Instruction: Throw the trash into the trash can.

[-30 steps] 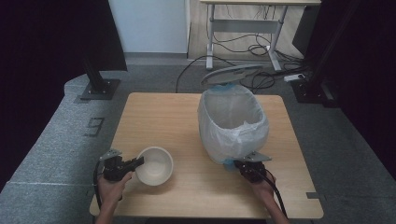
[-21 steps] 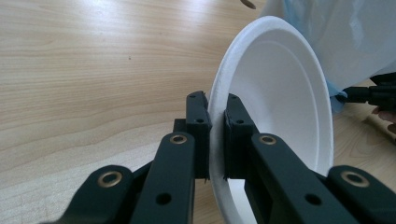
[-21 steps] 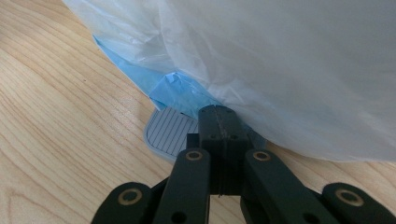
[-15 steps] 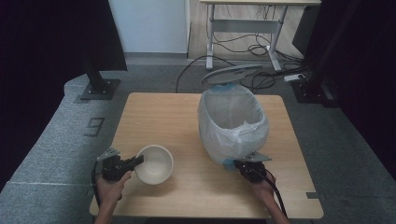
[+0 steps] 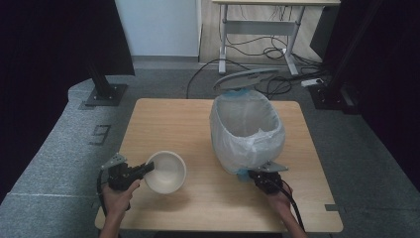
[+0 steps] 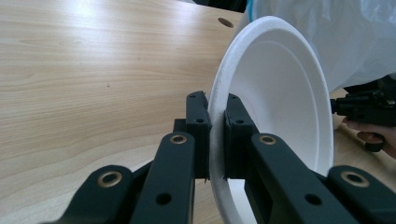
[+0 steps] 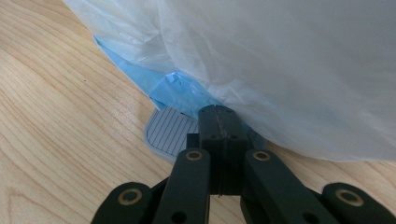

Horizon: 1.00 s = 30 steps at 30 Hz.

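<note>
Pedal held, bowl poised beside the bin

While the right gripper (image 5: 261, 176), jaws together, presses the bin's pedal (image 7: 170, 130), the left gripper (image 5: 143, 170) clamps the white bowl (image 5: 166, 171) by its rim, near left; tilted carelessly, it could slip onto the table (image 5: 173, 116).

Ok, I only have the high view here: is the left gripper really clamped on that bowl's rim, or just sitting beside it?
Observer: Clamped. In the left gripper view the left gripper pinches the white bowl by its rim, one pad inside and one outside.
Operator: And the right gripper, down at the bin?
Observer: The right gripper is shut with nothing between its jaws. Its tips are on a ribbed grey pedal at the foot of the bagged bin.
</note>
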Each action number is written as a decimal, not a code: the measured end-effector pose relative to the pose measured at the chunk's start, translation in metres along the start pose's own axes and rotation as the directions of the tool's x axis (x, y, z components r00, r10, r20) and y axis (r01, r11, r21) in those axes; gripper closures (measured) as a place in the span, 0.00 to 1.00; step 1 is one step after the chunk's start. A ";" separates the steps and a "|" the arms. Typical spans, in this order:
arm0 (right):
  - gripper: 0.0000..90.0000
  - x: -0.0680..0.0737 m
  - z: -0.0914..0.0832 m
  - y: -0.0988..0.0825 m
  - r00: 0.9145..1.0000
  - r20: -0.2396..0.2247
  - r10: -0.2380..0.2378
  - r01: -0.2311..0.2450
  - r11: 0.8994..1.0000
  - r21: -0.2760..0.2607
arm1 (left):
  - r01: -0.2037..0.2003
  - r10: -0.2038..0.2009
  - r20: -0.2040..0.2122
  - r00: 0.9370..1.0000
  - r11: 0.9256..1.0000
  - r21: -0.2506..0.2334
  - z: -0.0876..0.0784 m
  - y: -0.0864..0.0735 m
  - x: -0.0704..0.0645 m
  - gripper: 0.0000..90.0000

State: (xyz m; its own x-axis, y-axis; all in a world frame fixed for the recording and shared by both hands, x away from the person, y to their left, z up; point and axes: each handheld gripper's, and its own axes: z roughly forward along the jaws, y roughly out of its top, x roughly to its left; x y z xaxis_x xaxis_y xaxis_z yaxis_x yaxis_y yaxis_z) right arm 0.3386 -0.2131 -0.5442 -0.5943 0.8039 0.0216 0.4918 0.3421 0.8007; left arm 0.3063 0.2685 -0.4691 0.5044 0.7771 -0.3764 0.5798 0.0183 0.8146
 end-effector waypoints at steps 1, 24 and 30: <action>1.00 -0.001 0.000 0.000 1.000 -0.003 0.004 -0.004 1.000 0.000 | 0.000 0.000 0.004 1.000 1.000 -0.001 0.000 0.001 -0.001 0.93; 1.00 -0.002 0.000 -0.001 1.000 -0.013 0.010 -0.010 1.000 -0.006 | -0.065 0.069 0.090 0.994 0.997 -0.048 0.004 0.043 -0.034 0.93; 1.00 -0.002 0.000 -0.001 1.000 -0.013 0.008 -0.008 1.000 -0.006 | -0.079 0.083 0.097 0.992 0.996 -0.049 0.006 0.050 -0.040 0.93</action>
State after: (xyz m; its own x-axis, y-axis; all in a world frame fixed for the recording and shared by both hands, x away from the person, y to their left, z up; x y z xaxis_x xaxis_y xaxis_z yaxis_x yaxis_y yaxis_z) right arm 0.3394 -0.2151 -0.5450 -0.5987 0.8002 0.0358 0.4928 0.3327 0.8040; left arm 0.3185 0.2349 -0.4161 0.6105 0.7112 -0.3485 0.5062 -0.0120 0.8623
